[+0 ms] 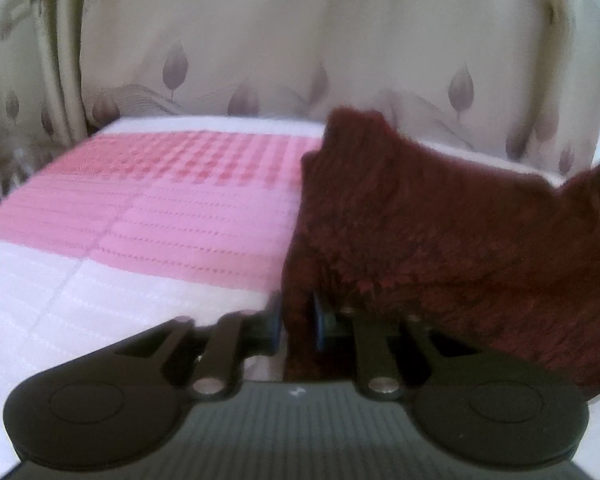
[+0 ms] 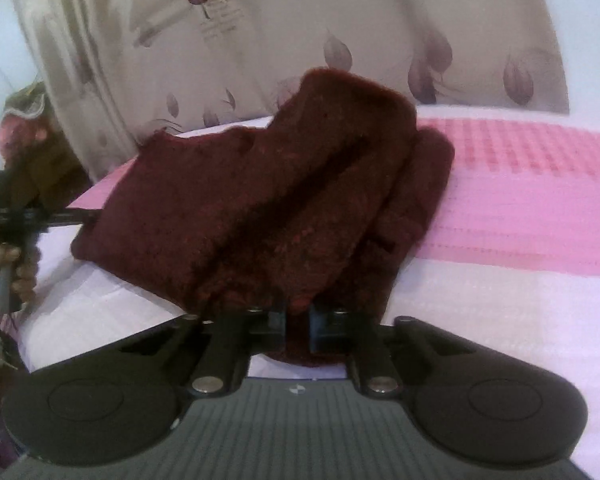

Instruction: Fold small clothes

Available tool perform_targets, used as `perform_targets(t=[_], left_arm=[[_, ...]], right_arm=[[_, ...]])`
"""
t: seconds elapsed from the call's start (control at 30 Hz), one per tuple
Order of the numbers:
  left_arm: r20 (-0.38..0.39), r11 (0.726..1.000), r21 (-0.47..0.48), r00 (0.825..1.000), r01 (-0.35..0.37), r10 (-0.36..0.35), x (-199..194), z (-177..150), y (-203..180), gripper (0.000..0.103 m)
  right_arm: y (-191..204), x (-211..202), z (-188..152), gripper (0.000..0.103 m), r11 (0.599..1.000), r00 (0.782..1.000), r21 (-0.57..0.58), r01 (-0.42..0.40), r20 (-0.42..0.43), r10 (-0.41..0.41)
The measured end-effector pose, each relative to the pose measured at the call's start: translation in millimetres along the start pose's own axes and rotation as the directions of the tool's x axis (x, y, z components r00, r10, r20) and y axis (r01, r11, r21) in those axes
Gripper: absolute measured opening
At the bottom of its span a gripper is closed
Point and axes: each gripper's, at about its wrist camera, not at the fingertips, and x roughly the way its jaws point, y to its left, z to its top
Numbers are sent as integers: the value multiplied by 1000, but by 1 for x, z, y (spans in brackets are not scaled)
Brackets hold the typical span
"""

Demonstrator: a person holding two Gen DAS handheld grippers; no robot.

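Nearest the lens in the left wrist view, the left gripper has its two dark fingers drawn close together with a fold of the maroon knitted garment pinched between the blue-edged pads; the cloth passes down through the narrow gap and hangs below it toward the gripper body. From that pinch the garment spreads away to the right and back, lifted and bunched, its far edge rising to a blunt peak against the curtain behind. The right wrist view shows much the same at its own end: the right gripper is closed on another part of the garment's edge, the knit squeezed between its pads and showing again beneath them. Seen from here the garment lies in long ridges running away from the fingers, partly raised off the surface, with one corner reaching toward the left gripper's fingers at the left edge of the view, where a hand grips its handle. Under the garment is a quilted bedspread, pink in a broad band with a checked patch farther back and white nearer the grippers. The beige curtain with leaf motifs hangs just beyond the far edge of the bedspread.
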Motion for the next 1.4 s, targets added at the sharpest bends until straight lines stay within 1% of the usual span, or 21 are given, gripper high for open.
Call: perform_targets(t=[0.07, 0.13, 0.2, 0.23, 0.3, 0.37, 0.4, 0.47, 0.5, 0.53, 0.6, 0.7, 0.8, 0.87, 1.0, 1.03, 1.07, 1.2, 1.27, 1.33, 1.4], left_arm=[[2, 1000, 21, 1000, -7, 7, 1, -1, -4, 16], [2, 1000, 8, 1000, 0, 0, 3, 0, -2, 16], [2, 1000, -13, 1000, 14, -14, 4, 0, 3, 16], [7, 1000, -12, 1000, 18, -18, 3, -1, 4, 16], [23, 1000, 20, 1000, 7, -7, 1, -3, 1, 16], [37, 999, 48, 999, 0, -1, -6, -3, -5, 17], [51, 998, 55, 999, -6, 3, -10, -2, -6, 17], [75, 998, 54, 997, -12, 8, -20, 1, -6, 20], [87, 999, 38, 996, -3, 0, -26, 3, -5, 23], [106, 1000, 19, 994, 10, -12, -32, 5, -4, 26], [136, 1000, 11, 991, 13, -14, -39, 9, -7, 27], [158, 998, 27, 986, 53, -57, -41, 18, -16, 27], [170, 997, 41, 983, 60, -66, -35, 26, -27, 27], [153, 996, 38, 985, 78, -83, -23, 30, -31, 28], [94, 998, 24, 994, 59, -61, 7, 31, -32, 28], [99, 998, 11, 993, 68, -69, 10, 30, -30, 28], [109, 997, 5, 991, 72, -72, 11, 30, -29, 29], [125, 997, 32, 989, 72, -75, 15, 26, -28, 30], [131, 997, 39, 989, 69, -73, 16, 26, -28, 30], [134, 997, 39, 988, 65, -70, 16, 27, -28, 31], [131, 997, 24, 989, 69, -72, 13, 29, -27, 31]], right_arm=[[-6, -24, 4, 10, 1000, 999, -20, 22, 41, -22], [-25, -28, -5, 8, 999, 999, 21, 42, 1, -42], [-37, -17, -23, 7, 997, 997, 76, 30, -67, -25], [-41, -15, -32, 7, 995, 997, 102, 16, -71, -8], [-46, -18, -37, 7, 986, 1000, 165, -10, -27, 15], [-44, -21, -34, 9, 984, 999, 174, -37, 7, 36], [-44, -21, -32, 11, 982, 999, 185, -42, 13, 40], [-44, -22, -24, 21, 981, 999, 188, -46, 9, 46], [-43, -29, -17, 33, 986, 999, 166, -18, 31, 13], [-42, -34, -10, 39, 990, 998, 144, -4, 66, -6], [-44, -36, 6, 39, 992, 994, 126, -4, 109, -10], [-43, -17, 35, 39, 997, 992, 59, 55, 113, -62], [-48, 21, 58, 39, 995, 991, 8, 100, 90, -100], [-54, 47, 65, 39, 993, 991, 3, 121, 61, -121], [-60, 92, 68, 41, 994, 994, 16, 112, 2, -112], [-60, 92, 66, 33, 993, 993, 19, 118, 4, -118], [-59, 89, 66, 10, 990, 990, 14, 142, 15, -142], [-73, 68, 62, 7, 970, 970, 54, 236, 50, -238], [-86, 63, 57, 6, 974, 978, 111, 198, 41, -204], [-83, 63, 57, 6, 973, 977, 99, 206, 41, -211], [-88, 65, 61, 7, 974, 983, 148, 172, 31, -178]])
